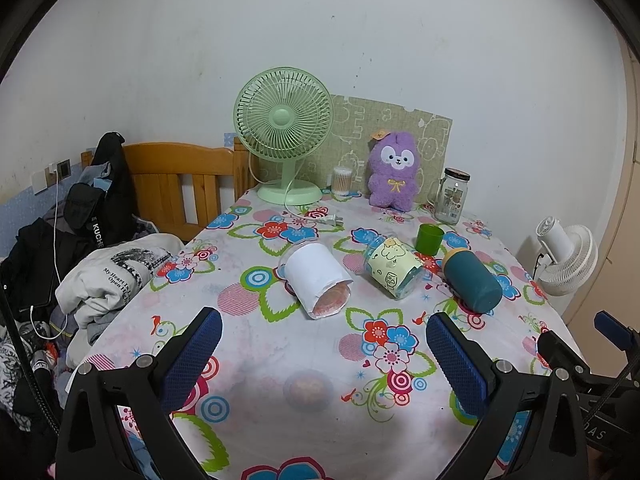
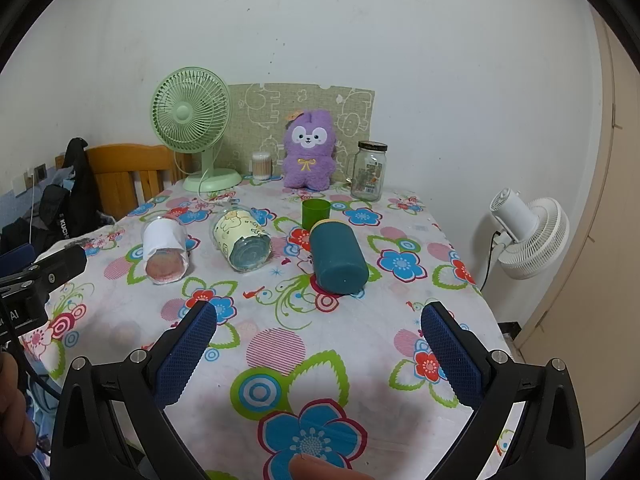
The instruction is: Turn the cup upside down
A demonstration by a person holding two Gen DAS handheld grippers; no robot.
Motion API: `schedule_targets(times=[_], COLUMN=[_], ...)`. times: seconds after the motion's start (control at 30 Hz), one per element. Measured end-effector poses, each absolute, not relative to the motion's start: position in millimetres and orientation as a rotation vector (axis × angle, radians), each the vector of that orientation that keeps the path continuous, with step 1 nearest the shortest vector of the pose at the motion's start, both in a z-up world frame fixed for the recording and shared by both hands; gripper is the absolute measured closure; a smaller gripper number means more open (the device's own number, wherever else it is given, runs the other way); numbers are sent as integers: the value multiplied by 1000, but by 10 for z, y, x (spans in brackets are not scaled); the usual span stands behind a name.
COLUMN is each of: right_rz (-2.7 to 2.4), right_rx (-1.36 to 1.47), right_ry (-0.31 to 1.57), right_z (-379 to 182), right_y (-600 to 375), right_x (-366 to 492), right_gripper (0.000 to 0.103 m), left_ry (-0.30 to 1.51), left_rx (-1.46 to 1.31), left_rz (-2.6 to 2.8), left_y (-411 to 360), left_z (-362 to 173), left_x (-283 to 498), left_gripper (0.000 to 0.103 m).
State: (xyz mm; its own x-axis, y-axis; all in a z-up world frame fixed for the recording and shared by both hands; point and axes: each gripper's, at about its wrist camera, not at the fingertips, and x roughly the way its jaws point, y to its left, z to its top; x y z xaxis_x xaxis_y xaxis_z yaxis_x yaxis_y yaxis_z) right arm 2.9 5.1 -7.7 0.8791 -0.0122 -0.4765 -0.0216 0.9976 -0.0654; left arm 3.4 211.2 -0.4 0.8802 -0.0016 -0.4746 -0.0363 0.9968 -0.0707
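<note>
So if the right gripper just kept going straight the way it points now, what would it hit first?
Most likely the dark teal cup, lying on its side almost dead ahead of the right gripper, base toward the camera. The jaws are open with only bare tablecloth between. Depth is hard to judge, so it might meet the cloth first.

Floral-clothed table (image 2: 280, 344), three cups (image 2: 339, 260) lying sideways

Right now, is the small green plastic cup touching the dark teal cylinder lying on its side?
Cannot tell. In both wrist views the green cup stands upright right behind the teal cylinder, whose end hides any gap.
</note>
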Motion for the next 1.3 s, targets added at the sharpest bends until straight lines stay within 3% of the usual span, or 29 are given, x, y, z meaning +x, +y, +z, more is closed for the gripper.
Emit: schedule_targets(times=[1.3], right_rz=[9], right_rx=[-93], right_ry=[523], right_z=[-100], right_y=[159], right_x=[61], right_gripper=[0], left_ry=[514], left_rx=[-93], left_rz=[22], left_y=[2164], left_z=[-51], left_x=[50], left_gripper=[0])
